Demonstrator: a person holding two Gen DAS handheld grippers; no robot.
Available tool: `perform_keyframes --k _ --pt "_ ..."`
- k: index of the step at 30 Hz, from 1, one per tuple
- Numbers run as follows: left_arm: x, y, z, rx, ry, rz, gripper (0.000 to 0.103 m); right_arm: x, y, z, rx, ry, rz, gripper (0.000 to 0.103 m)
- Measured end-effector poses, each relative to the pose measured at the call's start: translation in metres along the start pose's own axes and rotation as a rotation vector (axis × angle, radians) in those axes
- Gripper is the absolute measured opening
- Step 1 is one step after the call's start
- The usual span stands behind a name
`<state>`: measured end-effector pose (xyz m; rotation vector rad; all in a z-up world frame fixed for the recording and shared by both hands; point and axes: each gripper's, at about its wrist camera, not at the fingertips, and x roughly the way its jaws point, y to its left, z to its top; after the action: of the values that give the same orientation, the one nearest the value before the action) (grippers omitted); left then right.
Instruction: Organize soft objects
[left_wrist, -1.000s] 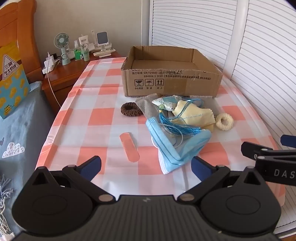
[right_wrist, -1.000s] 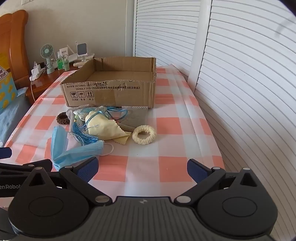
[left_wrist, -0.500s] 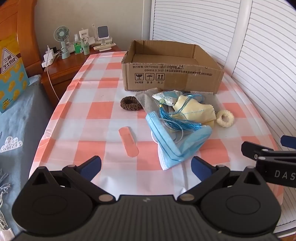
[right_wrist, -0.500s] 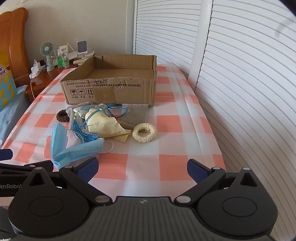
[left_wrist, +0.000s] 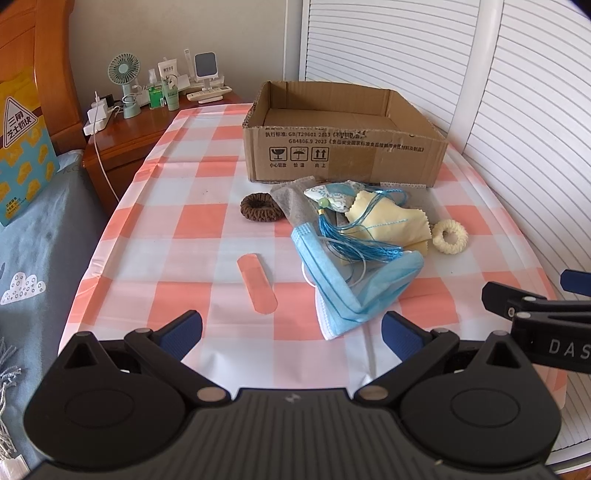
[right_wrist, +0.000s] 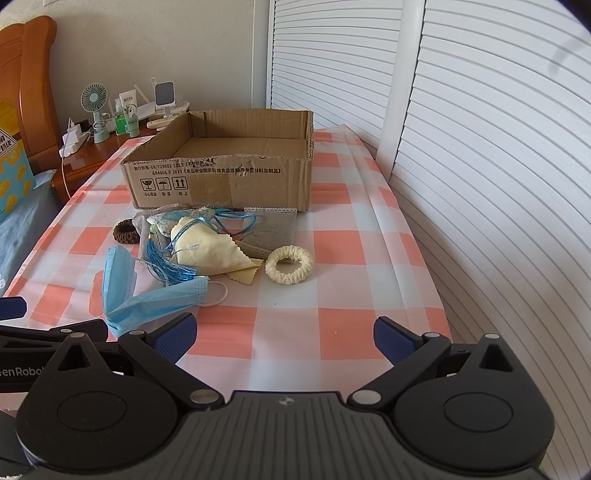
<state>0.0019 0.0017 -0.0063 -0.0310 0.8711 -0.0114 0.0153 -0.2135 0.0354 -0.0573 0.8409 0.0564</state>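
Note:
A pile of soft things lies in front of an open cardboard box (left_wrist: 343, 147) (right_wrist: 221, 177): a blue face mask (left_wrist: 351, 284) (right_wrist: 147, 291), a pale yellow cloth (left_wrist: 391, 225) (right_wrist: 210, 251), a blue tasselled sachet (left_wrist: 332, 194) (right_wrist: 166, 258) and a grey cloth (left_wrist: 291, 203) (right_wrist: 273, 229). A brown hair tie (left_wrist: 260, 207) (right_wrist: 125, 231) lies left of the pile, a cream hair tie (left_wrist: 450, 236) (right_wrist: 289, 264) right of it, and a pink plaster (left_wrist: 256, 282) nearer me. My left gripper (left_wrist: 291, 326) and right gripper (right_wrist: 282, 334) hang open and empty over the table's near edge.
The checked tablecloth (left_wrist: 166, 240) covers the table. White louvred doors (right_wrist: 480, 147) run along the right. A wooden nightstand (left_wrist: 125, 136) with a fan (left_wrist: 124, 70) and bottles stands at the back left, and a bed (left_wrist: 33, 240) lies to the left.
Both grippers have tilted or risen slightly, so the box and pile sit a little lower in view. Nothing on the table has moved.

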Motion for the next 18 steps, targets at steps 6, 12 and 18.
perform_keyframes --k 6,12,18 --pt "-0.0001 0.0003 0.0005 -0.001 0.000 0.000 0.102 -0.0011 0.0011 0.0006 -0.003 -0.001 0.001 0.103" --pt "-0.0002 0.0003 0.0009 0.001 -0.001 0.001 0.102 -0.0011 0.0014 0.0007 -0.002 0.000 0.000 0.103" --pt "-0.0003 0.0010 0.0019 0.000 -0.001 0.000 0.102 -0.0011 0.0014 0.0008 -0.002 0.000 0.000 0.103"
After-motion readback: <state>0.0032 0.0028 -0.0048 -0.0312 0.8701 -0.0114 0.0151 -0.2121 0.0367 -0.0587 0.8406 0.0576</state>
